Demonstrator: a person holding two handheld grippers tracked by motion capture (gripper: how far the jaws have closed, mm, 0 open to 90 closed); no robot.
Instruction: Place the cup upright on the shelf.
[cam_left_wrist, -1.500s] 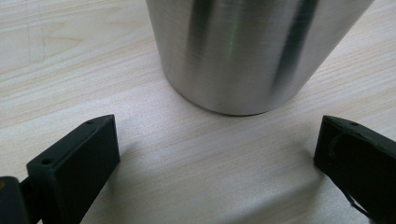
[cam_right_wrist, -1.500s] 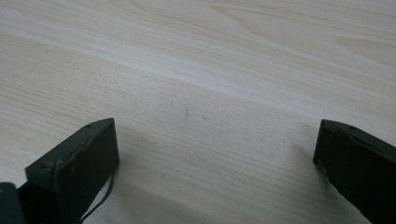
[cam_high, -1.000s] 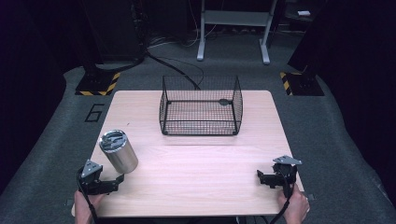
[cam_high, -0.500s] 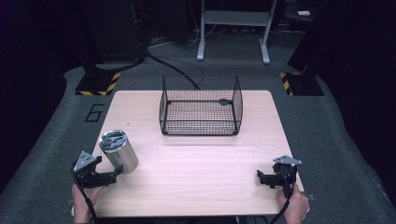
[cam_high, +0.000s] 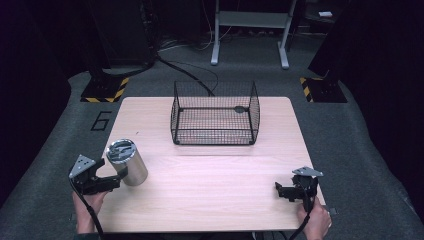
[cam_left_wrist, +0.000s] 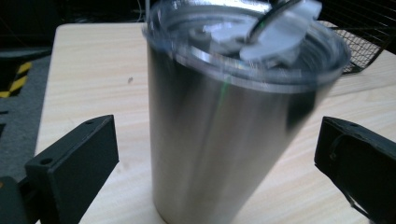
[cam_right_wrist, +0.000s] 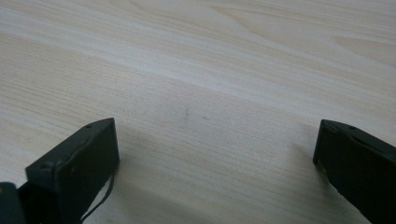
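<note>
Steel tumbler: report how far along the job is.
Done: the left gripper is open around the steel tumbler, one jaw on each side. In hand: closing for a grip. Left: lifting it, probably to the wire basket. The right gripper waits open.

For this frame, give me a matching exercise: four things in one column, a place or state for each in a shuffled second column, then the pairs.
Things:
1. steel tumbler
2. wire basket
3. left gripper
4. right gripper

Places or states:
A. far middle of the table, nothing visible inside
B. open over bare wood at the near right
C. upright at the near left, lid on
D. open, jaws on either side of the tumbler

Pairs: 1-C, 2-A, 3-D, 4-B
</note>
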